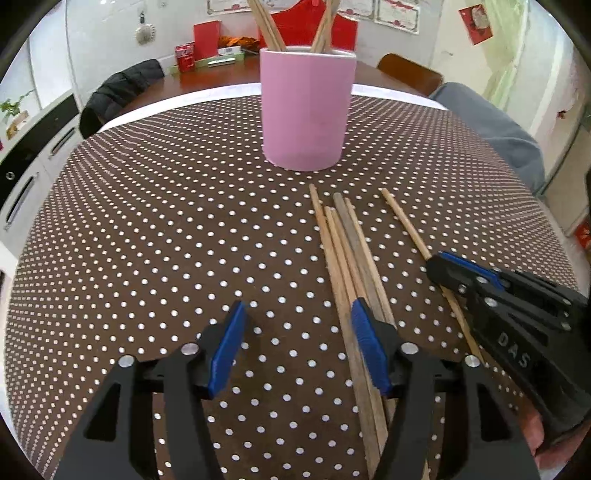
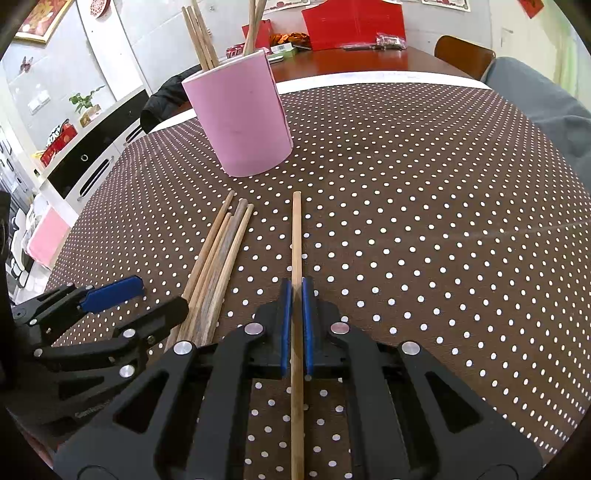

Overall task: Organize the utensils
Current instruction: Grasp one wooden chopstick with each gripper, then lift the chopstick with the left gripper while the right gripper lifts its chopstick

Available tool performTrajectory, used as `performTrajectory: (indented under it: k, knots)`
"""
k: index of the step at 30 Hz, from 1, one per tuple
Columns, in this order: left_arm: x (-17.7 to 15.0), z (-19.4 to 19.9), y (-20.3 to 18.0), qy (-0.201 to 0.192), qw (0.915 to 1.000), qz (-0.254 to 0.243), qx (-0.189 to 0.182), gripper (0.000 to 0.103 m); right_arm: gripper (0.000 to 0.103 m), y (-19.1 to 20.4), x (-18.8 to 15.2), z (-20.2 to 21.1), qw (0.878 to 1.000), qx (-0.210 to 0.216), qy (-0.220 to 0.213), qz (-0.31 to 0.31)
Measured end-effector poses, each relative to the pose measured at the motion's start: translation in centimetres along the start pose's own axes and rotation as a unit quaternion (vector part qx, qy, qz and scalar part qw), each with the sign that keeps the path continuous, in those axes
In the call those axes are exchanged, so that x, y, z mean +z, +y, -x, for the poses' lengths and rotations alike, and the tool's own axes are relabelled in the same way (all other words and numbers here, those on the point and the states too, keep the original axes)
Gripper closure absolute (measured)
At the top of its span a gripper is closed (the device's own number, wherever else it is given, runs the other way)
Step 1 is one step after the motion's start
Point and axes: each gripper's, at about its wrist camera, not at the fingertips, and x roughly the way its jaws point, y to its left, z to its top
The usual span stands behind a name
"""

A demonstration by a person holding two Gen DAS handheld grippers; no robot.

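A pink cup (image 1: 306, 110) (image 2: 240, 118) stands upright on the dotted brown tablecloth (image 1: 147, 221) with several wooden chopsticks (image 1: 269, 29) in it. Nearer to me a bundle of several chopsticks (image 1: 343, 251) (image 2: 218, 254) lies flat. One single chopstick (image 2: 296, 236) (image 1: 406, 225) lies to its right, and my right gripper (image 2: 296, 286) (image 1: 443, 262) is shut on it, low over the cloth. My left gripper (image 1: 297, 314) (image 2: 147, 299) is open over bare cloth, with its right finger over the bundle.
Behind the cloth is a wooden table (image 2: 351, 59) with red boxes and packets. A dark jacket (image 1: 118, 92) hangs over a chair at the back left. Grey fabric (image 1: 491, 129) lies at the cloth's right edge. White cabinets (image 2: 92, 155) stand on the left.
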Motion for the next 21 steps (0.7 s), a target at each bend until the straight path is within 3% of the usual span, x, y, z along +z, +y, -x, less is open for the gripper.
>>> performTrajectory:
  k: [9,12,13,14,16,21]
  knots:
    - [2.1,-1.5,-0.8,0.014,0.9982,0.01,0.057,0.039,0.097,-0.2,-0.1,0.2,1.0,0.006,0.0,-0.005]
    - [2.7,-1.9,-0.8,0.011,0.9984,0.012,0.053,0.04,0.097,-0.2,-0.1,0.3,1.0,0.005,0.0,-0.003]
    - [2.7,-2.0,-0.7,0.008,0.9995,0.011,0.03,0.053,0.097,-0.2,-0.1,0.3,1.0,0.005,0.0,-0.004]
    - [2.8,-1.9,-0.6,0.003,0.9995,0.006,0.03,0.062,0.097,-0.2,-0.1,0.3,1.0,0.006,0.0,-0.004]
    - [2.7,-1.8,-0.4,-0.003,0.9994,0.005,0.035,0.095,0.097,-0.2,-0.1,0.3,1.0,0.007,0.0,-0.005]
    - [2.2,-1.6,0.3,-0.018,0.9994,0.008,0.027,0.096,0.097,0.2,-0.2,0.6,1.0,-0.004,-0.003,0.006]
